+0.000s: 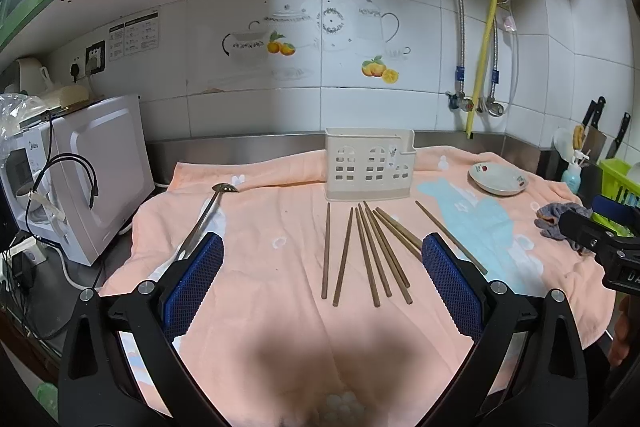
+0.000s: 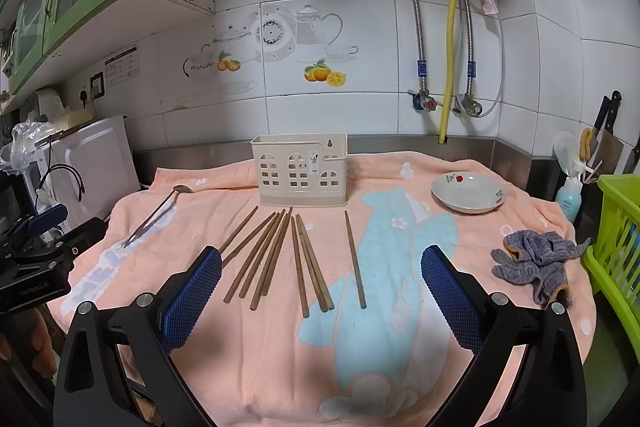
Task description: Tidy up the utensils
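Several brown wooden chopsticks (image 1: 370, 255) (image 2: 280, 259) lie fanned on the peach towel (image 1: 260, 227) (image 2: 480, 227) in front of a cream perforated utensil holder (image 1: 368, 163) (image 2: 300, 173), which stands upright and looks empty. A metal ladle (image 1: 208, 215) (image 2: 160, 211) lies on the towel to the left. My left gripper (image 1: 322, 267) is open and empty, hovering just short of the chopsticks. My right gripper (image 2: 320, 279) is open and empty above the near ends of the chopsticks.
A white bowl (image 1: 498, 179) (image 2: 468, 193) sits at the back right. A grey cloth (image 2: 536, 263) (image 1: 556, 223) lies at the towel's right edge beside a green rack (image 2: 616, 251). A microwave (image 1: 100, 171) stands left. Knives (image 2: 608, 115) hang at the far right.
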Demonstrator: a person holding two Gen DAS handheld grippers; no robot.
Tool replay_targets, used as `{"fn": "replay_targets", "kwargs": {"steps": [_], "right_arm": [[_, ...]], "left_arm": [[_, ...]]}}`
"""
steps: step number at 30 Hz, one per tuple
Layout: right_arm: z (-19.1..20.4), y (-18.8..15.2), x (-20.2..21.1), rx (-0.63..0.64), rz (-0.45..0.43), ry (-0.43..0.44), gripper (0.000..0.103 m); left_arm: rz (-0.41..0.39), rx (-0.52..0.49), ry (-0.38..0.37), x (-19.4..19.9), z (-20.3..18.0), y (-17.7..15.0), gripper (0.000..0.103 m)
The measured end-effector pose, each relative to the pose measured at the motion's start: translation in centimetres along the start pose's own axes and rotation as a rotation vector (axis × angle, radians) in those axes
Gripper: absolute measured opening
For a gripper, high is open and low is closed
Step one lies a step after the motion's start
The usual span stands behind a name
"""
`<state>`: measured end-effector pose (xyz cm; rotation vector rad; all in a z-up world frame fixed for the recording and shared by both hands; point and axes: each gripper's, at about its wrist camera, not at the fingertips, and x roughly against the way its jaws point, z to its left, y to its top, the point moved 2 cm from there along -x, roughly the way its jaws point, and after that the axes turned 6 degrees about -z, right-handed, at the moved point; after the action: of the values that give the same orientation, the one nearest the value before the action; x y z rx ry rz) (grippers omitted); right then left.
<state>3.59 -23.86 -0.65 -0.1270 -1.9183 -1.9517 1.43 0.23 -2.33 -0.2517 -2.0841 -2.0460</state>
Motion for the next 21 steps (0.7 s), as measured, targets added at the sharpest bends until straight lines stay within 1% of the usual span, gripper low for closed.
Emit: {"fn": "replay_targets", "kwargs": {"steps": [21], "right_arm": [[0.49, -0.02, -0.14, 0.005, 0.008, 0.006, 0.097]], "left_arm": [[0.013, 0.008, -0.008, 0.03, -0.27, -0.24, 0.098]]}}
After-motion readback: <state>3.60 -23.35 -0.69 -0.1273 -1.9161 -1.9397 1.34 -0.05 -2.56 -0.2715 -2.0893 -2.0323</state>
